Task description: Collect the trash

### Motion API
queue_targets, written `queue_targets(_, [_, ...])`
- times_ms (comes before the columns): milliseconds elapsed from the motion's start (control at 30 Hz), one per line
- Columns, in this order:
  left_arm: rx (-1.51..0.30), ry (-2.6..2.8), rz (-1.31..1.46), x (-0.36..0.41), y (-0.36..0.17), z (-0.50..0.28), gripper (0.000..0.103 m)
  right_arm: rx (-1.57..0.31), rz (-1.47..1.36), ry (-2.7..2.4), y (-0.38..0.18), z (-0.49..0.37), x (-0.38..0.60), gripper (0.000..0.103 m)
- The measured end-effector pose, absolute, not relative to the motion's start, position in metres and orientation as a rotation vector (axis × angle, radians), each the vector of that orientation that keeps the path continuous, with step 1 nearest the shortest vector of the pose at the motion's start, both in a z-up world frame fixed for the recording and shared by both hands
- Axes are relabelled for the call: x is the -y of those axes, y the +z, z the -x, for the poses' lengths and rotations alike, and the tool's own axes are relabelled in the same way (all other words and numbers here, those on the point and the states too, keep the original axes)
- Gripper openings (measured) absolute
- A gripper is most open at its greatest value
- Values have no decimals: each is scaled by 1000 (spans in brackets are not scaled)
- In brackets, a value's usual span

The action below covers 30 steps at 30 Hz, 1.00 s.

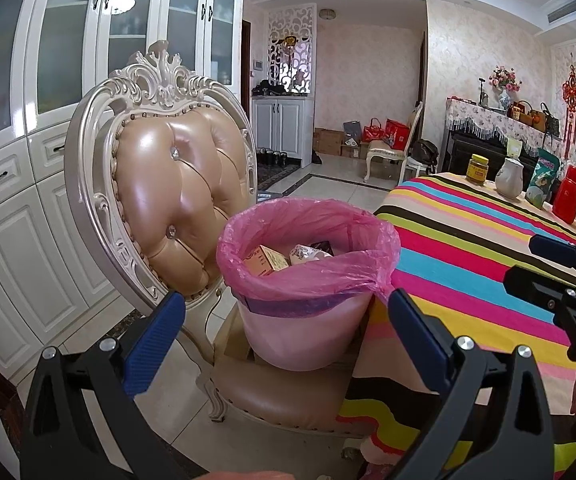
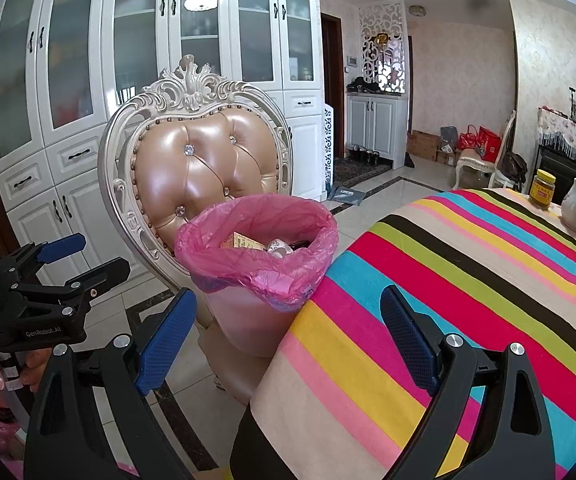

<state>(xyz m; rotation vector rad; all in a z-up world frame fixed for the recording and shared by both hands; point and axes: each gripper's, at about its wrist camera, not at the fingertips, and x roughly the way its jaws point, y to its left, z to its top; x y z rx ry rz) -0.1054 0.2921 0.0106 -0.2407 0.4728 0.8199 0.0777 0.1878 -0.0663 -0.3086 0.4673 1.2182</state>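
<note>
1. The table, under a striped cloth, fills the right side of both views. A yellow-lidded jar, a white jug, a green snack bag and a red flask stand at its far end, well apart from both my tools.
2. The tufted chair stands just beside the table edge, and the bin rests on its seat.
3. The trash bin is a pale pink plastic tub lined with a pink bag folded over its rim. An orange carton and a crumpled printed wrapper lie inside.
4. My left gripper is spread wide and holds nothing; its blue pads frame the bin from the near side.
5. My right gripper is likewise spread wide and holds nothing, over the table corner next to the bin.
6. Handling judgement:
   - The bin looks light and stiff-walled, but it may tip on the cushioned seat.
   - The liner is thin, soft and slippery. I judge that it tears or slides off if pulled alone.
   - I would take hold of the rim, pinching liner and wall together.
   - The carton looks light and crushable.
</note>
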Motion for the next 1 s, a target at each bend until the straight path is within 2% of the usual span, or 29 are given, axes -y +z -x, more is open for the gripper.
queue_targets(1000, [-485, 816, 240, -292, 6, 103, 98, -469, 312, 1217, -68, -77, -187, 87])
